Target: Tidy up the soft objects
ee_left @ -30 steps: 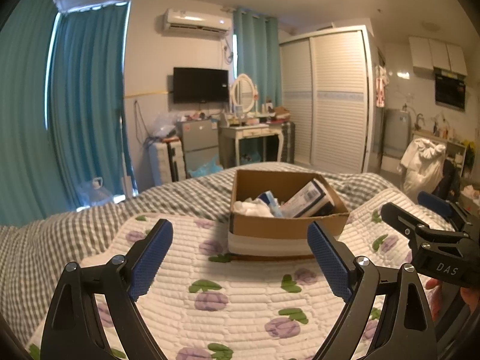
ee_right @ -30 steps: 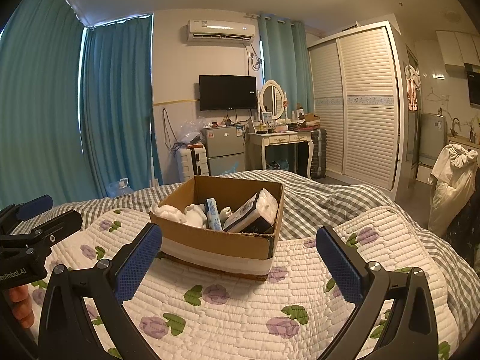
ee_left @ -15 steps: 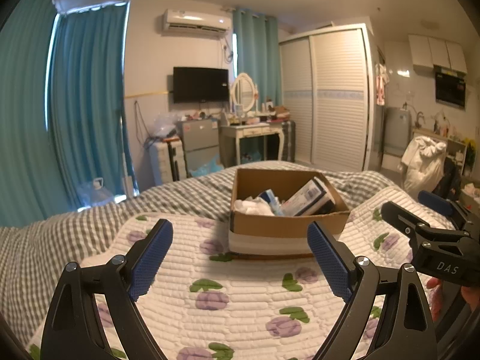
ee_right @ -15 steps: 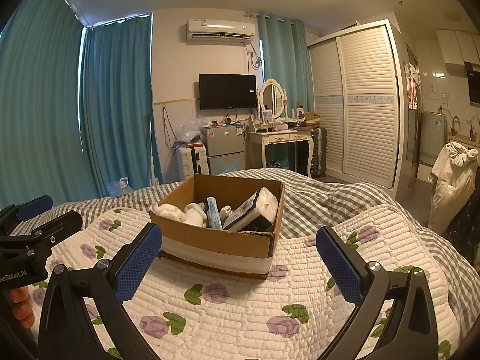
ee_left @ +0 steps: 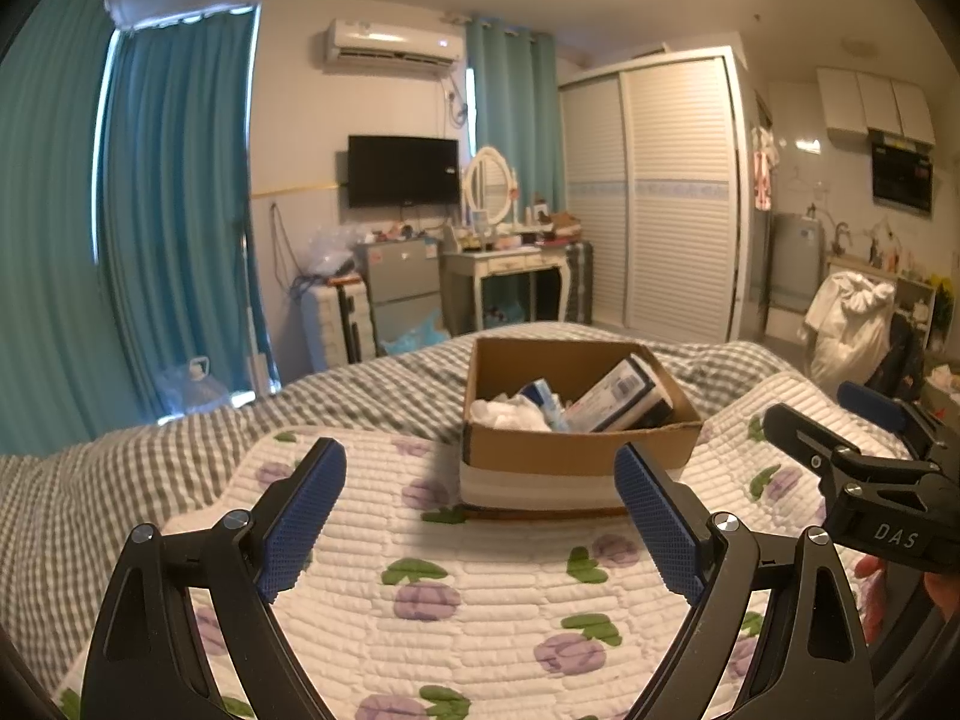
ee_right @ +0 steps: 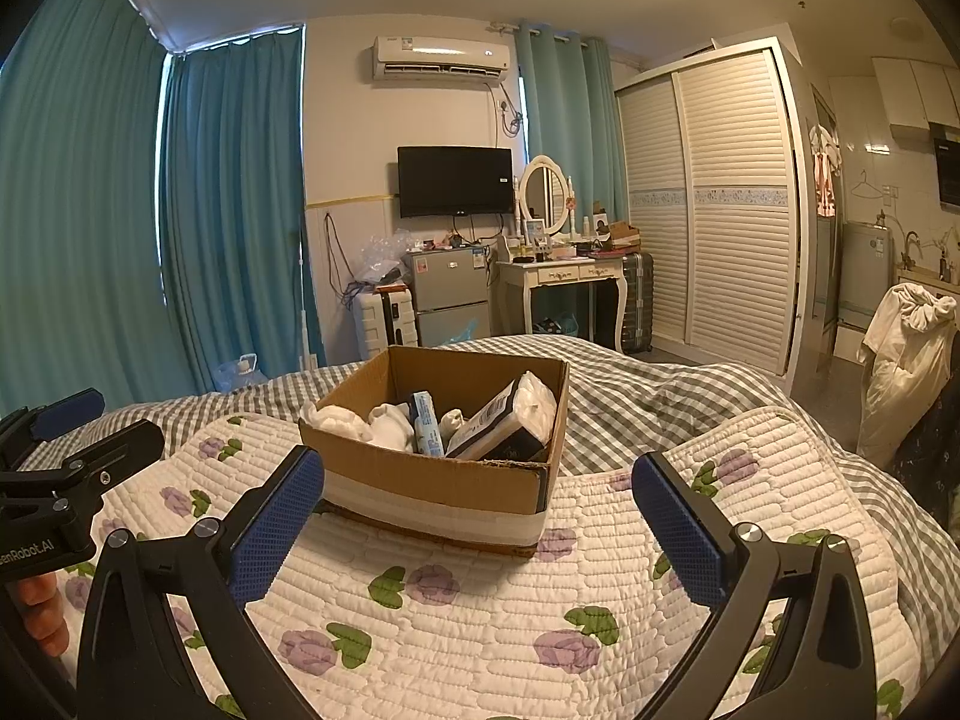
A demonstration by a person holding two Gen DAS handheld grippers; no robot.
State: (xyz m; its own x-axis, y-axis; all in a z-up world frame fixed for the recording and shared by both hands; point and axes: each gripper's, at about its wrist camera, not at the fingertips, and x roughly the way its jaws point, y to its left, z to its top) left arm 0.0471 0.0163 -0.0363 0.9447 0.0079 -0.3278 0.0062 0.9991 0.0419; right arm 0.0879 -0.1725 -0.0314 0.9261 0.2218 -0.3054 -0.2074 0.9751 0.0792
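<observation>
An open cardboard box [ee_left: 576, 450] [ee_right: 420, 480] sits on a white quilt with purple flowers [ee_left: 480, 600] [ee_right: 480, 630]. Inside lie white soft cloths [ee_right: 360, 420], a blue-and-white packet [ee_right: 427, 429] and a dark-edged white pack [ee_left: 618, 399] [ee_right: 498, 426]. My left gripper [ee_left: 480, 498] is open and empty, held in front of the box. My right gripper [ee_right: 477, 510] is open and empty, also in front of the box. Each gripper shows at the edge of the other's view, the right one [ee_left: 864, 468] and the left one [ee_right: 66, 468].
The quilt lies on a grey checked bedspread [ee_left: 150, 468]. Beyond the bed stand a small fridge [ee_right: 447, 294], a white dressing table with mirror [ee_right: 558, 276], a wardrobe [ee_right: 714, 210] and teal curtains [ee_right: 228, 210]. White clothes hang on a chair [ee_right: 900, 348] at the right.
</observation>
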